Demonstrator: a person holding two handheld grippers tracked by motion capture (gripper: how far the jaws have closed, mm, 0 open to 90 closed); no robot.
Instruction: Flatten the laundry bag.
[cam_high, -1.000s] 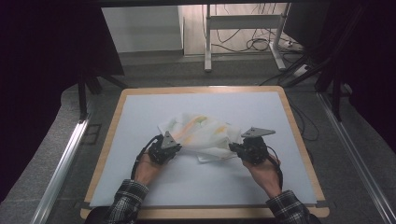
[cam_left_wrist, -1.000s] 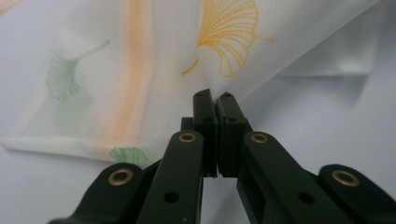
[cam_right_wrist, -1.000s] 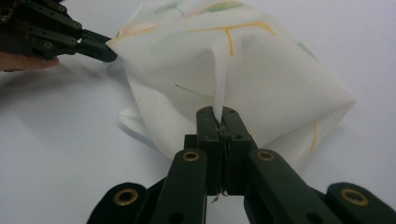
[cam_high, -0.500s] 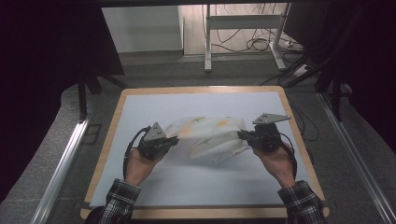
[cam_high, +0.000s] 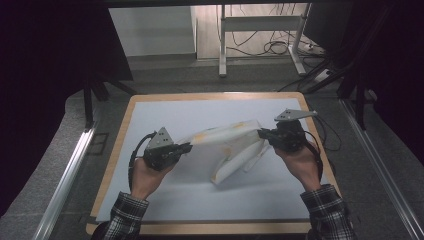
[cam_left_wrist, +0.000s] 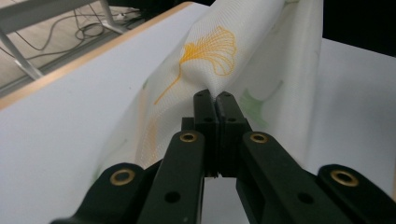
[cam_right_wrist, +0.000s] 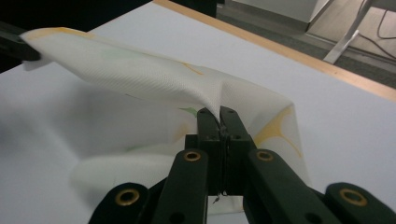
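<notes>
Both hands have risen and drawn apart since the earlier frames, and the white cloth (cam_high: 227, 145) that lay crumpled between them a second ago is now pulled out into a band and lifted off the board. In the high view the left gripper (cam_high: 186, 146) sits at the left of the white table surface (cam_high: 170, 112), its grey three-cornered plate tilted up, with the person's left hand (cam_high: 145, 175) under it. The right gripper (cam_high: 261, 133) is at the right, a little farther from the person, carried by the right hand (cam_high: 300, 160); checked sleeves come in from the near edge.

Each pair of jaws is pressed together on a pinch of fabric. The left gripper view shows the left gripper (cam_left_wrist: 215, 97) clamped on a fold of the cloth (cam_left_wrist: 243, 70), just below an orange ginkgo-leaf print; pale green marks show on the mesh-like weave to the right of it. In the right gripper view the right gripper (cam_right_wrist: 219, 112) bites another point of the cloth's (cam_right_wrist: 140, 70) edge, and the fabric stretches away to the upper left.

Between the two grips the upper edge of the cloth runs taut, from left to right across the middle of the board. Its lower part hangs in a folded flap toward the near side, and its tip seems to touch the table surface, where a soft shadow lies beneath it. A wooden rim (cam_high: 120, 145) frames the white surface.
</notes>
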